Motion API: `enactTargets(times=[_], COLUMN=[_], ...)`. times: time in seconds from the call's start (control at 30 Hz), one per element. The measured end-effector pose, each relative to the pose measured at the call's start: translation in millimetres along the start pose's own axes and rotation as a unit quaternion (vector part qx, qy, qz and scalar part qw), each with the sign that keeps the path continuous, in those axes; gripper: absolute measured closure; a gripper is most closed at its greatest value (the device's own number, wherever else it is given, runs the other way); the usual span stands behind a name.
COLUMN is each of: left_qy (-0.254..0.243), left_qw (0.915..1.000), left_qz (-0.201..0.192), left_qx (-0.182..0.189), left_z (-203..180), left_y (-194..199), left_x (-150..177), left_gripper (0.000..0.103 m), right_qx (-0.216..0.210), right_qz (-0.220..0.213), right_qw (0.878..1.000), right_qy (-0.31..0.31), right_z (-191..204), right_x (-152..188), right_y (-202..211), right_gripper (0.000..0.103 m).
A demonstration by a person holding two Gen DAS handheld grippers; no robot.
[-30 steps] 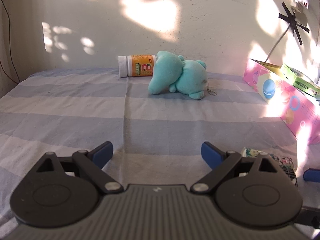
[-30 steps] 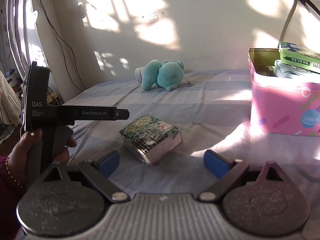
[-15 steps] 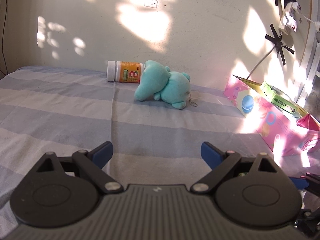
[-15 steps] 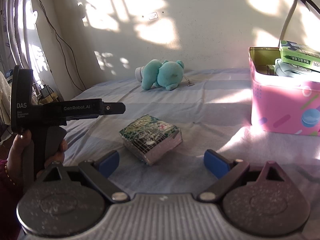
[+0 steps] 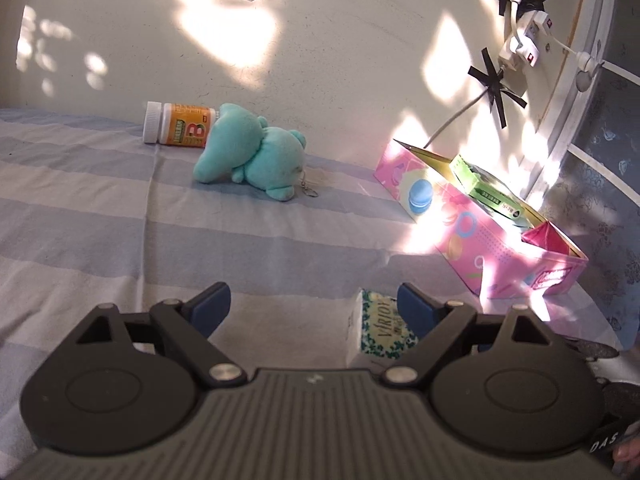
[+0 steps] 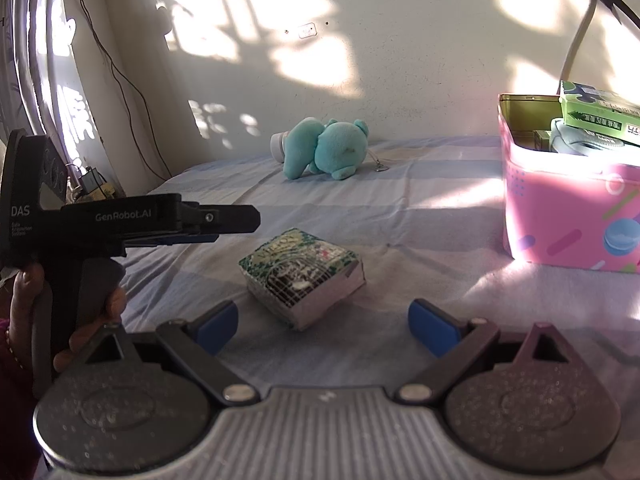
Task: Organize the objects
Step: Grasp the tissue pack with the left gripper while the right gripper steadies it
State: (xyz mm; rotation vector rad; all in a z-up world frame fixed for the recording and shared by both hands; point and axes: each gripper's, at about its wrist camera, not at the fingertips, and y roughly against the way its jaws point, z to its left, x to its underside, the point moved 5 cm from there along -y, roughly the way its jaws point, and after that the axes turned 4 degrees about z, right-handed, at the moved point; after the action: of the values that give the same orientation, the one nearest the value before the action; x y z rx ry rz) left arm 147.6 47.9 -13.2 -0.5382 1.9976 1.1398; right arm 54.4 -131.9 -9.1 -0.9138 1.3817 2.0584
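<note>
Sunlight dapples the pale wall (image 6: 400, 40) behind a bed with a blue-and-white striped sheet (image 5: 120, 216). Both tongs hover low over it, spread wide and holding nothing: the right tongs (image 6: 324, 324) point at a foil-wrapped green packet (image 6: 302, 274) lying just ahead, and the left tongs (image 5: 310, 306) have that packet (image 5: 380, 328) beside their right finger. Farther back, a teal plush toy (image 5: 252, 152) lies against an orange vitamin bottle (image 5: 180, 125) resting on its side. Off to the right stands an open pink box (image 5: 492, 236) holding a green carton (image 5: 486, 188).
</note>
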Motion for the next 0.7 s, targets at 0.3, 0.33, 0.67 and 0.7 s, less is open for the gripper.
enactTargets(times=[0.3,0.33,0.67,0.7], left_qy=[0.013,0.011,-0.018,-0.020], left_qw=[0.9996,0.9996,0.9980,0.9977], left_qz=[0.013,0.014,0.034,0.039], left_qx=[0.022,0.022,0.049,0.051], left_z=[1,-1,-16,-18], left_y=[-3,-3,-9,-11], left_x=[2,3,8,9], left_gripper=[0.012,0.012,0.020,0.023], right_qx=[0.007,0.008,0.011,0.013], right_qz=[0.002,0.002,0.004,0.004], right_qw=[1.000,1.000,1.000,1.000], right_qy=[0.007,0.007,0.011,0.012], right_z=[1,1,1,2], right_x=[1,1,0,0], right_y=[0,0,-1,-1], right_gripper=[0.007,0.007,0.007,0.007])
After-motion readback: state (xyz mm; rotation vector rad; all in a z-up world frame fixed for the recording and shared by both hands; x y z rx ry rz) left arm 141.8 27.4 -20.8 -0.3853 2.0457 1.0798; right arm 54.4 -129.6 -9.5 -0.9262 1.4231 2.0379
